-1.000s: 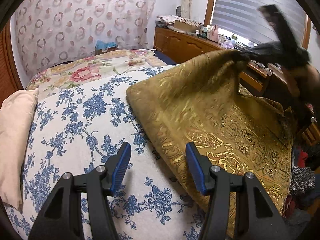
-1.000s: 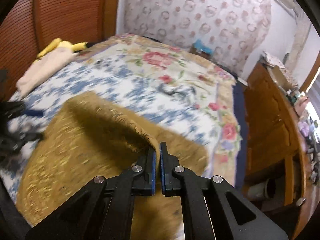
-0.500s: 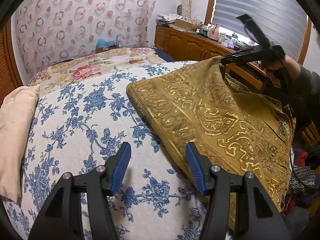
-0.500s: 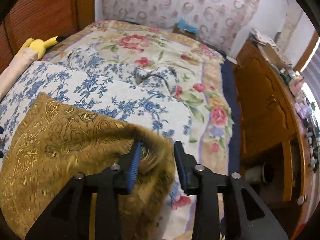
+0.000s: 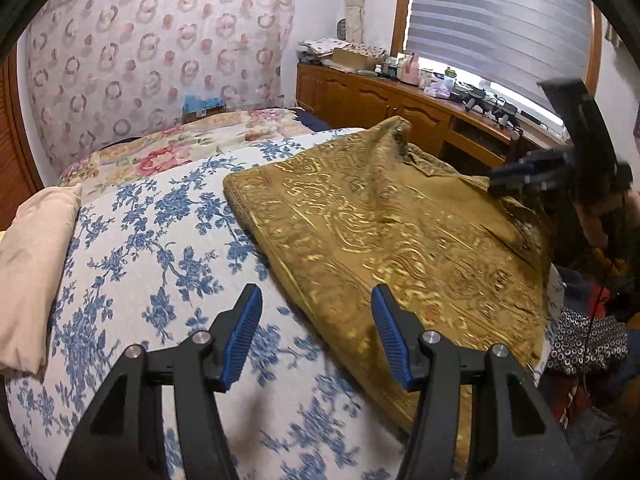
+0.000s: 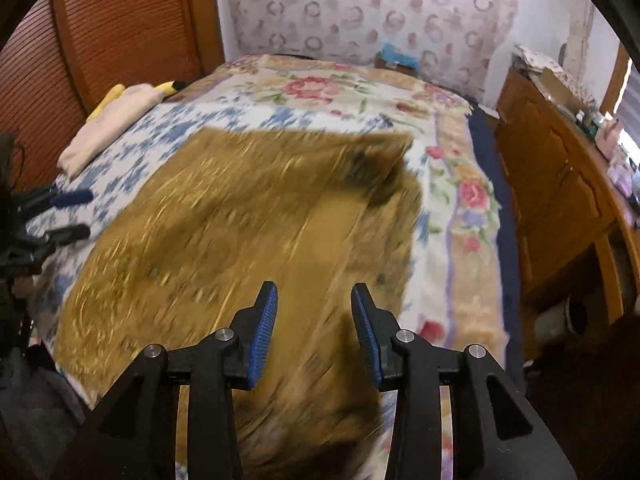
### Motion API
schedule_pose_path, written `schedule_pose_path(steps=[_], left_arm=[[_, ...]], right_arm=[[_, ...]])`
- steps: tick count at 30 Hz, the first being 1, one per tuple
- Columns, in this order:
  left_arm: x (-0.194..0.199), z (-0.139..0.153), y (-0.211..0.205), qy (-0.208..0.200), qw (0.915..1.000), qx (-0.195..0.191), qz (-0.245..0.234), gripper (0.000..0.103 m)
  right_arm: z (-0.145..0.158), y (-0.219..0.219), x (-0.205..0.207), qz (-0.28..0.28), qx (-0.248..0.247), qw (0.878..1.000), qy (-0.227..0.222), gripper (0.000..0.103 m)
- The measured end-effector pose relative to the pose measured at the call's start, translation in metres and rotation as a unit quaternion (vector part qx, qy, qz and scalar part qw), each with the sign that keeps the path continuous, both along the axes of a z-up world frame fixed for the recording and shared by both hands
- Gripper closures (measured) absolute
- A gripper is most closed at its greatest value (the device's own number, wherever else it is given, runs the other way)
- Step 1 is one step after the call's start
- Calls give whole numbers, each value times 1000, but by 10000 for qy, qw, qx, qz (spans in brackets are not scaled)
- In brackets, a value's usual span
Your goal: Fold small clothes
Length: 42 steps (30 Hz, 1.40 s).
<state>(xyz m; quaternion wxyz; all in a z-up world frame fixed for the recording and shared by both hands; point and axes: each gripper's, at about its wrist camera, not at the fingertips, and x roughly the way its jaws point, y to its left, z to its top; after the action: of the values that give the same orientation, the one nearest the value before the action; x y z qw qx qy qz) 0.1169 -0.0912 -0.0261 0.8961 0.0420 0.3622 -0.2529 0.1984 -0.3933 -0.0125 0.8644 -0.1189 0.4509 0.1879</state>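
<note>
A gold-brown brocade cloth [image 5: 400,232] [image 6: 240,220] lies spread on the bed, its far corner still a little humped. My left gripper [image 5: 316,300] hovers open over the blue-flowered bedspread [image 5: 140,248] at the cloth's near left edge, with nothing between its blue pads. My right gripper [image 6: 315,292] is open above the near part of the cloth and holds nothing; the picture there is motion-blurred. In the left wrist view the right gripper [image 5: 532,172] hangs at the cloth's right side. The right wrist view shows the left gripper [image 6: 68,216] at the far left.
A cream folded cloth [image 5: 32,272] [image 6: 108,124] lies at the bed's left side beside a yellow plush toy [image 6: 116,94]. A cluttered wooden dresser [image 5: 380,96] [image 6: 560,184] runs along the right. Loose clothes [image 5: 584,344] lie off the bed's right edge.
My right gripper opened and let go of the cloth's raised corner, then drew back. The lifted corner dropped and the cloth settled flatter on the bed. My left gripper shifted slightly, still open.
</note>
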Motion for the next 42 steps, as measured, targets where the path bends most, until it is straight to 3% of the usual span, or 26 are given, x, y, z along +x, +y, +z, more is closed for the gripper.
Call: schedule_pose_path(steps=[6,8,10,12,17,23,29,31,33,38,39,42], left_arm=[[-15,-2,-4,58,10000,-10,-37,47],[-19,-3,-6,69,10000,-21,-58,47],[-22,-4,-9,52,10000,-14,-84,47],[-27,-5,-10,43,9999,9,-101,47],[-33,-8,-9,117,9998,9,-132,47],[-41,-15,-14,245,9994,2,-247,47],[-54,-26,-19,423,9985,70,-330,47],[-59,-30,-19,524,9980,9,-358,47],[-63,-33,-20,615,9971,-93,-441,47],[-72,-36,-24,751,9948,-328,-604,48],[-73,-35,-26,752,9947,-345,-604,55],[-75,-37,-27,796,9944,-373,-589,62]], right_arm=[[-29,8,-27,-142,-517,9985,-107,65],[-34,2,-30,-246,-594,9978,-134,74],[-38,-3,-35,-246,-489,9985,-92,96],[-34,-8,-47,-242,-328,9990,-180,99],[-16,-31,-83,-528,-82,9977,-423,100],[-25,-37,-91,-783,48,9963,-341,100],[-28,-39,-89,-1002,119,9935,-534,87],[-28,-40,-90,-1085,102,9919,-648,74],[-28,-42,-92,-1157,115,9905,-739,68],[-32,-43,-98,-1212,131,9891,-823,65],[-31,-43,-100,-1208,138,9889,-853,64],[-26,-41,-106,-1197,192,9875,-1007,61]])
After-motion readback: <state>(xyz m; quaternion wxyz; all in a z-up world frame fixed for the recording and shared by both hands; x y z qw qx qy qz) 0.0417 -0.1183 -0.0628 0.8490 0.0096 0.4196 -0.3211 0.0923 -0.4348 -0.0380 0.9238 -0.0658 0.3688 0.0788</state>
